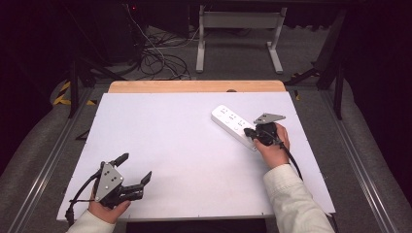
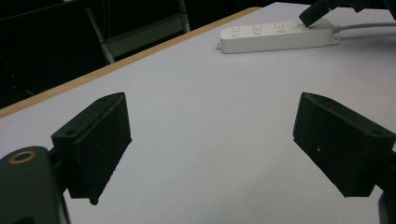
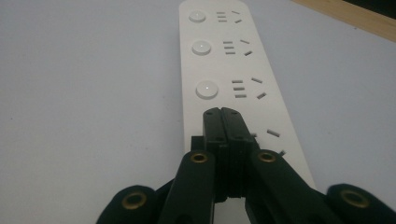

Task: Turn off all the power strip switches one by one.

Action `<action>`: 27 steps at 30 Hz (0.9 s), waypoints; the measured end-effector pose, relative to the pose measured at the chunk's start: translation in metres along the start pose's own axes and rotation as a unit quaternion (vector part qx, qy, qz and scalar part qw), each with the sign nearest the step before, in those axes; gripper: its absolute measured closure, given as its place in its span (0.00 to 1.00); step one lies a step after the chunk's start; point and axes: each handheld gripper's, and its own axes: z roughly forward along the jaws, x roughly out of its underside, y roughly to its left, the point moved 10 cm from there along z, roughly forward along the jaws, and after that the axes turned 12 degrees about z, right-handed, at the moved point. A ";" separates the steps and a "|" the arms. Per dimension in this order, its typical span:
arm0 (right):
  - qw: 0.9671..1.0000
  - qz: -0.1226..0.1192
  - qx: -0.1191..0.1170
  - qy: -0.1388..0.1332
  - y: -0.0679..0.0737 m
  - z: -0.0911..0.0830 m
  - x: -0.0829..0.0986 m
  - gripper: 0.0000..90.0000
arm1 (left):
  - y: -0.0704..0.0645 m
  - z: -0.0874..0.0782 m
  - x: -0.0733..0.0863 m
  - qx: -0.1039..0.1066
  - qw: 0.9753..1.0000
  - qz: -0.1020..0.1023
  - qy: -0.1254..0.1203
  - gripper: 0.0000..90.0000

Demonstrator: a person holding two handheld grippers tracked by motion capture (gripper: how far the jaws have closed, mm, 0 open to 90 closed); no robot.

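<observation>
A white power strip (image 1: 229, 120) with several sockets and round buttons lies at the far right of the white table top (image 1: 184, 155). My right gripper (image 1: 248, 132) is shut, its jaws pressed flat together, and the tip rests on the near end of the power strip (image 3: 224, 60); whatever is under the tip is hidden. The right gripper (image 3: 222, 113) has nothing between its jaws. My left gripper (image 1: 136, 166) stands open at the near left of the table with nothing between its jaws. From the left gripper (image 2: 215, 140) the power strip (image 2: 275, 36) lies far ahead.
A wooden strip (image 1: 194, 86) edges the table's far side. The strip's white cable (image 2: 366, 26) runs off behind the right hand. Beyond the table are a white frame (image 1: 238, 22) and tangled floor cables (image 1: 160, 58). Metal rails flank both sides.
</observation>
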 end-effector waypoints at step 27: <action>1.000 -0.015 0.017 0.007 0.004 0.004 0.002 1.00 | 0.000 -0.001 0.000 0.000 1.000 0.001 -0.002 0.13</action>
